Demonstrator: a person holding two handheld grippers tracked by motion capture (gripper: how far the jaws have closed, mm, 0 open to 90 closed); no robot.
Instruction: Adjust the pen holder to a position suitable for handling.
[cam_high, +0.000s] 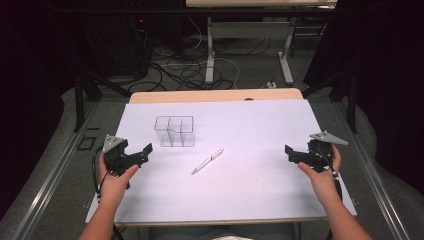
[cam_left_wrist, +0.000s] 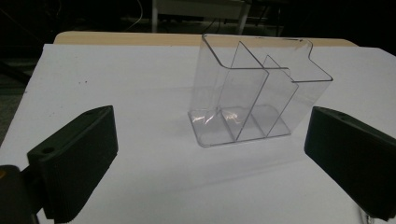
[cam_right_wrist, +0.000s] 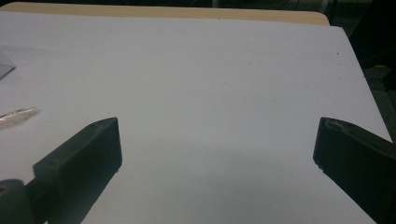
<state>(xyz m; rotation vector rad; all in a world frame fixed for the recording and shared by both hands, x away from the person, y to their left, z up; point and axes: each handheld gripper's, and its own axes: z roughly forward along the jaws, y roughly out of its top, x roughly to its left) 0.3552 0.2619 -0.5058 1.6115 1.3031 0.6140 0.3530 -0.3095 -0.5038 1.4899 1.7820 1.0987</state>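
Near side edges of sheet (cam_high: 260, 190): left tool (cam_high: 142, 152), right tool (cam_high: 292, 151) released, pen (cam_high: 207, 161) between.

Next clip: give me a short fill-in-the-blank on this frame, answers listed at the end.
1. The clear organizer stands on the white table and holds ____ items.
2. The pen lies ____ the organizer, flat on the table.
3. The jaws of the left gripper and the right gripper are both ____.
4. The gripper nearer the organizer is the ____ one.

Answers: no; outside; open; left
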